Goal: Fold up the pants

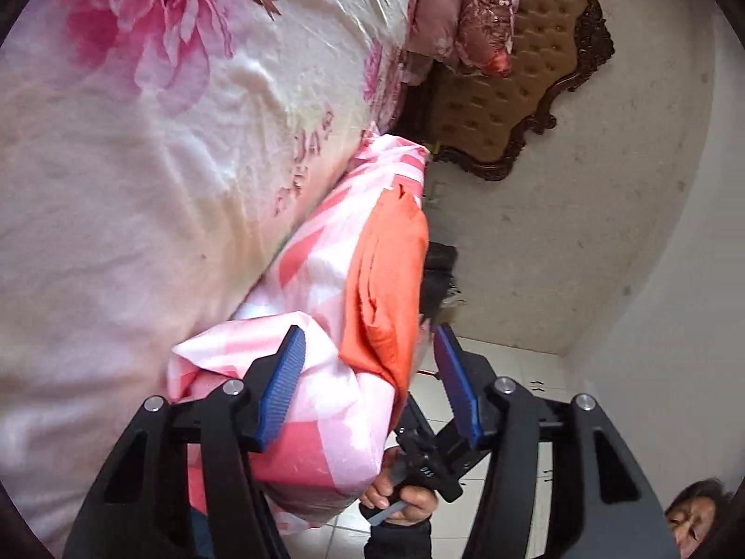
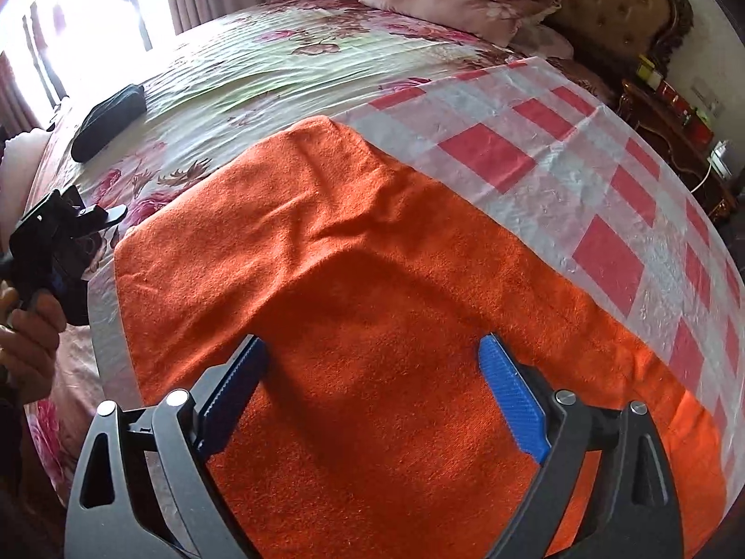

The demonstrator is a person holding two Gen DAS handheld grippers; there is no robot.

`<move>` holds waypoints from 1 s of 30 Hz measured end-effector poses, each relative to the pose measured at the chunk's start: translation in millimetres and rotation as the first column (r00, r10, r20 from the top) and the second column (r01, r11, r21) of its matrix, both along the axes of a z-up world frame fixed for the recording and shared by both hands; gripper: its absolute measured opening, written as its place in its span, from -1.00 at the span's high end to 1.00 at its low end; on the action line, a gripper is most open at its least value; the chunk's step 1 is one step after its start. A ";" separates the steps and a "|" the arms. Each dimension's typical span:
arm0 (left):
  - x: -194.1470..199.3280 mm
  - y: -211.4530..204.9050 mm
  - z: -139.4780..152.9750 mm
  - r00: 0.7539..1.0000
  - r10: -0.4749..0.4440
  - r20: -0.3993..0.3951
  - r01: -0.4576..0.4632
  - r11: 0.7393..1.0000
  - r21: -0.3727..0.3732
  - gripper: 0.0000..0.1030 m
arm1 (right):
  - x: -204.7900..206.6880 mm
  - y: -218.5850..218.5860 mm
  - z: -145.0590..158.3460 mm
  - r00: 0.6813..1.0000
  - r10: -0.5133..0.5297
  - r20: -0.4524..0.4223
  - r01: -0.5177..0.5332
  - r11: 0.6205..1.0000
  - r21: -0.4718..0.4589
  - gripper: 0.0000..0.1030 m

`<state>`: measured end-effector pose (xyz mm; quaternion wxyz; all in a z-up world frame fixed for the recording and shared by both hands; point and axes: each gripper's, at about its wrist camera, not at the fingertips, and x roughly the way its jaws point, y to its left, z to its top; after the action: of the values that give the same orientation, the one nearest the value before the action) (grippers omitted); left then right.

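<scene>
Orange pants (image 2: 372, 256) lie flat on a red-and-white checked sheet (image 2: 582, 163) spread over the bed. My right gripper (image 2: 377, 372) hovers just above the near part of the pants, tilted down. It is open wide, and its blue pads (image 2: 512, 396) hold nothing. In the left wrist view the picture is rolled, and the pants (image 1: 386, 279) show edge-on over the checked sheet (image 1: 321, 372). My left gripper (image 1: 370, 372) points level at that edge. It is open, with the sheet's corner between the fingers and the right pad (image 1: 458, 386) free.
The bed wears a floral cover (image 2: 242, 70). A dark pouch (image 2: 109, 121) lies on its far left side. Pillows (image 2: 442, 0) are stacked by the tufted headboard (image 2: 614, 4), with a wooden nightstand (image 2: 675, 139) to the right. A hand (image 2: 28, 340) is at the left edge.
</scene>
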<state>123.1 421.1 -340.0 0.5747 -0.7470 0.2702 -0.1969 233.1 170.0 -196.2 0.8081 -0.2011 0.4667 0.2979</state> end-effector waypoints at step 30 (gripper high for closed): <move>65.2 -419.1 205.1 0.885 -0.349 -0.309 -0.021 -0.692 0.721 0.80 | 68.0 -204.3 -5.5 0.657 -0.035 -0.753 0.581 0.661 0.476 -0.78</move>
<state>188.3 1.9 -134.9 0.8705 0.3101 0.3805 -0.0346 301.1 -34.3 -201.6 0.6290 0.3268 0.6153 0.3449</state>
